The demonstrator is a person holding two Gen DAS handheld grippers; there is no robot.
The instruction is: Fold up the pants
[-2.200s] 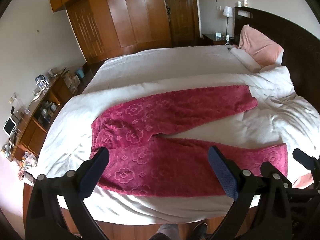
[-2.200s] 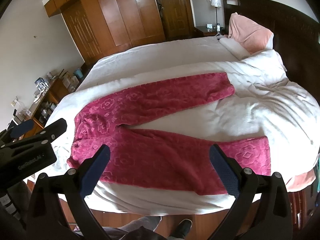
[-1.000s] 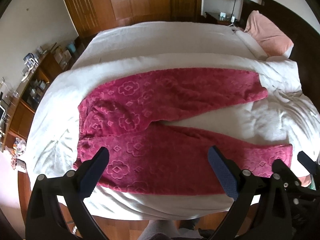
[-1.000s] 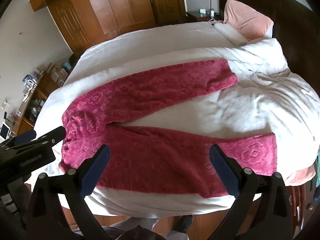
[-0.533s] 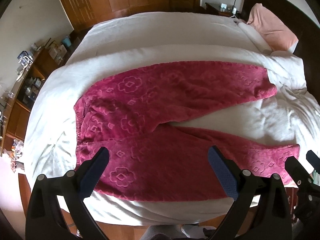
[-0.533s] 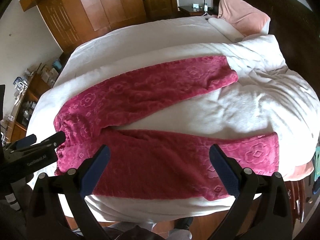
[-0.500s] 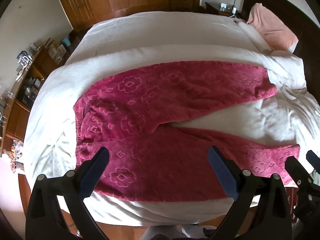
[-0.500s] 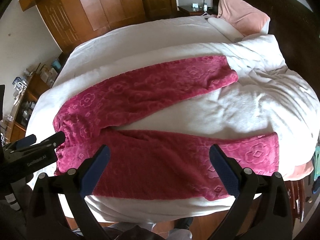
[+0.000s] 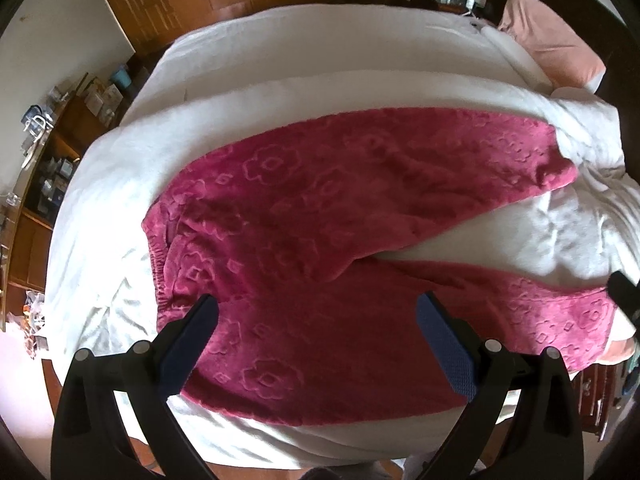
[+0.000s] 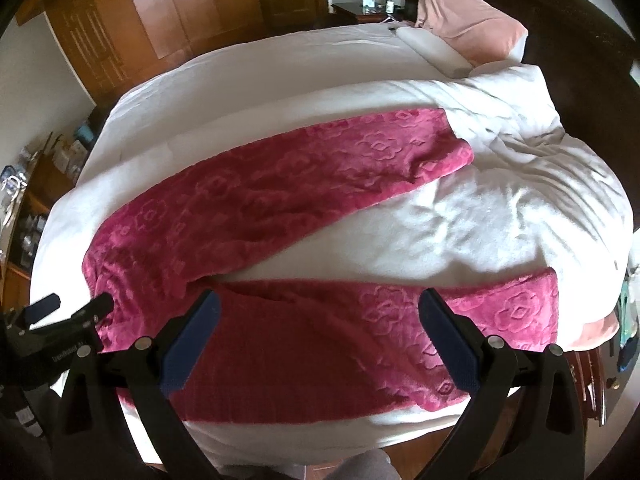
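Note:
Magenta fleece pants (image 9: 304, 232) with an embossed flower pattern lie spread flat on a white bed (image 9: 120, 168), waistband to the left, the two legs splayed apart toward the right. The same pants (image 10: 248, 216) fill the right wrist view. My left gripper (image 9: 318, 322) hovers open over the near leg close to the waistband. My right gripper (image 10: 320, 320) hovers open over the near leg, further toward its cuff. Neither holds any fabric. The left gripper (image 10: 60, 320) also shows at the left edge of the right wrist view, by the waistband.
A pink pillow (image 10: 472, 28) and a dark headboard (image 10: 580, 20) are at the far right. Wooden wardrobes (image 10: 180, 12) stand behind the bed. A cluttered wooden shelf unit (image 9: 44, 160) runs along the left. A rumpled white duvet (image 10: 540, 184) lies right of the pants.
Both grippers have moved down and closer to the bed, so the pants now loom larger. Both stay open and the pants have not moved.

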